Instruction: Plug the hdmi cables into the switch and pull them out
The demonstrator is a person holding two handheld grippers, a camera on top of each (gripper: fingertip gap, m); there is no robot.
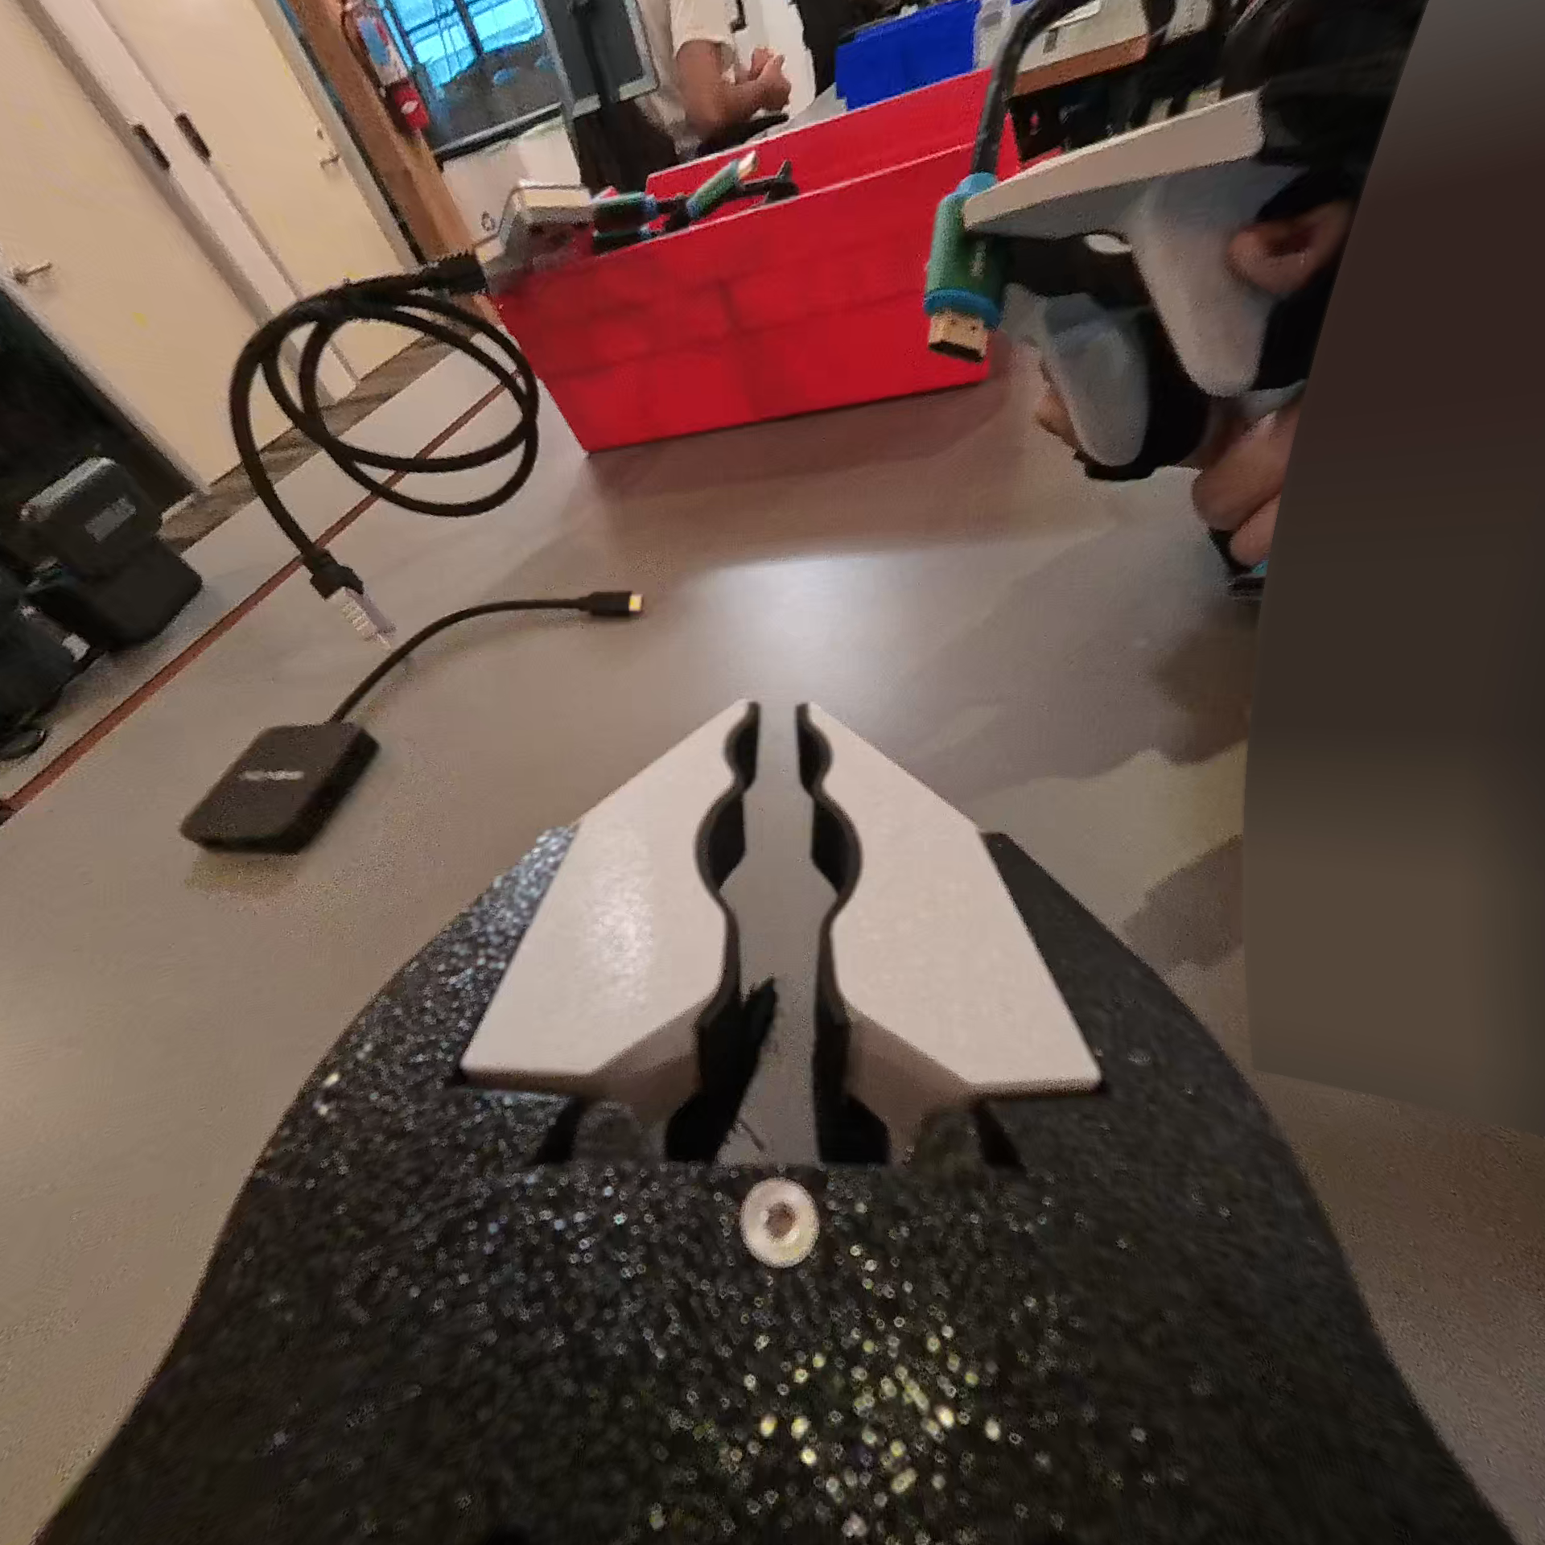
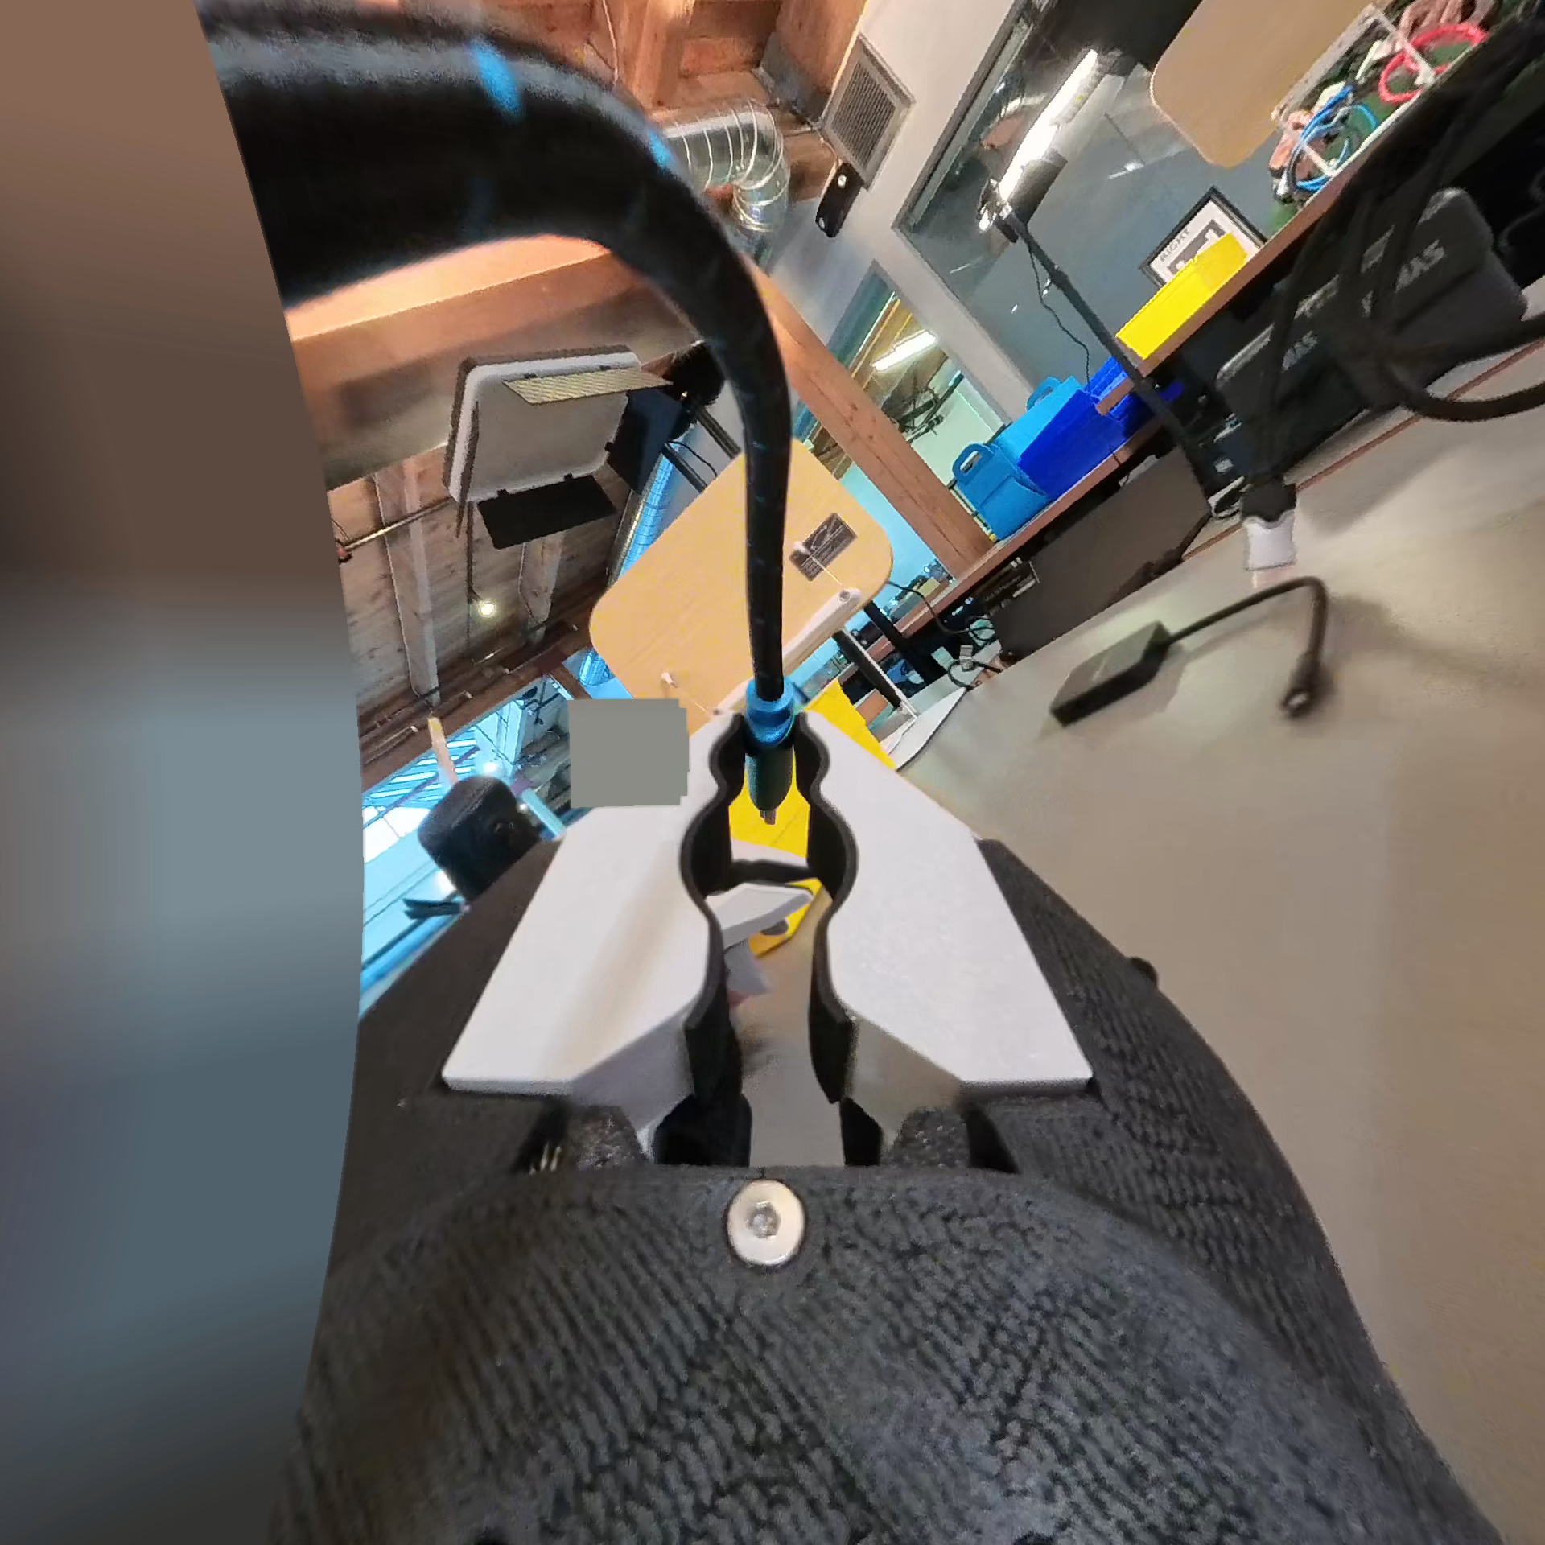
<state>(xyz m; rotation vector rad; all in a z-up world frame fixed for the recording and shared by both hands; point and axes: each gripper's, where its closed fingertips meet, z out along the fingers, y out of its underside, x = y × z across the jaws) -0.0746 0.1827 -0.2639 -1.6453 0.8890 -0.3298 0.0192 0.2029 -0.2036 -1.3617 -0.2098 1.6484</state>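
Observation:
The switch point(image 1: 280, 786) is a flat black box lying on the grey table to the left, with a short black lead ending in a small plug point(image 1: 614, 604). My left gripper point(image 1: 777, 711) hovers low over the table with its jaws nearly together and nothing between them. My right gripper point(image 2: 771, 752) is shut on a green and blue HDMI plug point(image 2: 769, 773) and holds it in the air, tilted. Its black cable point(image 2: 769, 543) arches up and back. In the left wrist view that plug point(image 1: 961, 276) hangs at the upper right, gold tip pointing down. The switch point(image 2: 1112, 673) lies to the right.
A red bin point(image 1: 752, 309) holding several cables stands at the back of the table. A coiled black network cable point(image 1: 384, 393) with a clear plug point(image 1: 364, 614) lies left of it. The table edge point(image 1: 167, 635) runs along the left. A person point(image 1: 719, 75) stands behind the bin.

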